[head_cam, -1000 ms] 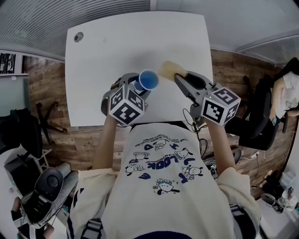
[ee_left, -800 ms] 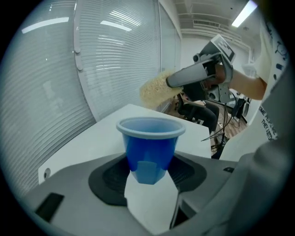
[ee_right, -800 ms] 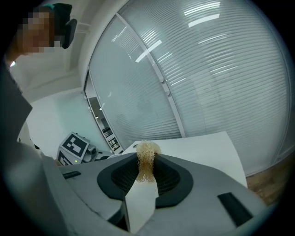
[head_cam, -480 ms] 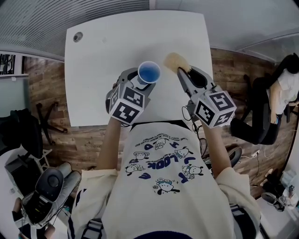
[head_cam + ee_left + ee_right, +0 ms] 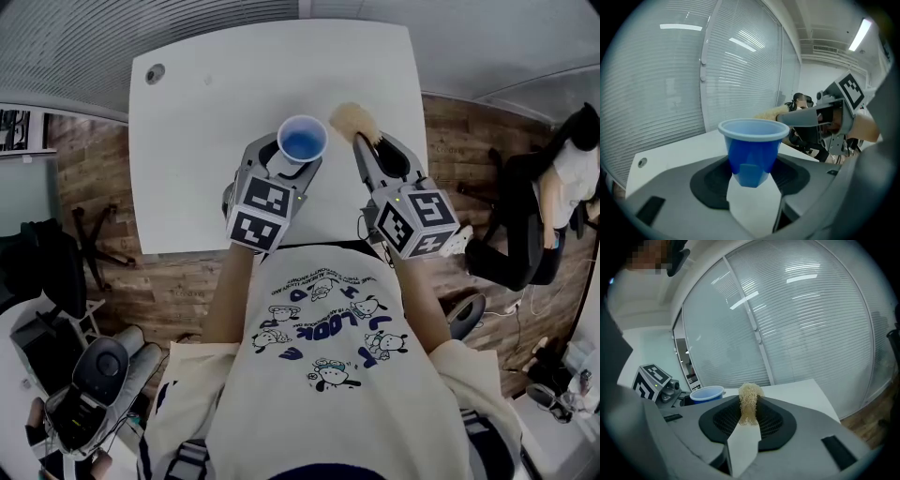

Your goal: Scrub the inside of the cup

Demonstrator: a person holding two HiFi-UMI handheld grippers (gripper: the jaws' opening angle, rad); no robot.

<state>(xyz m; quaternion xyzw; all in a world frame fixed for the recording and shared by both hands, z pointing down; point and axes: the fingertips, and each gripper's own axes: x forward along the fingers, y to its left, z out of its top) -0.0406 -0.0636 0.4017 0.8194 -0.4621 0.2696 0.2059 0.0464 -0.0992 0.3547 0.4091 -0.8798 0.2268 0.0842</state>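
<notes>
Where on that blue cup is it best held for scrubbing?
Likely low on its tapered wall, from the side, as the left gripper does: the blue cup is upright, mouth up, so pinching below the flared rim leaves the opening free for the fibrous scrubber in the right gripper.

White table (image 5: 211,141) with corner grommet (image 5: 155,73)

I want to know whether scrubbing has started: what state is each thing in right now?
cup: upright, mouth up, nothing inside.
scrubber: pinched at one end, beside the cup, outside it.
left gripper: jaws shut on the cup.
right gripper: jaws shut on the scrubber.
</notes>
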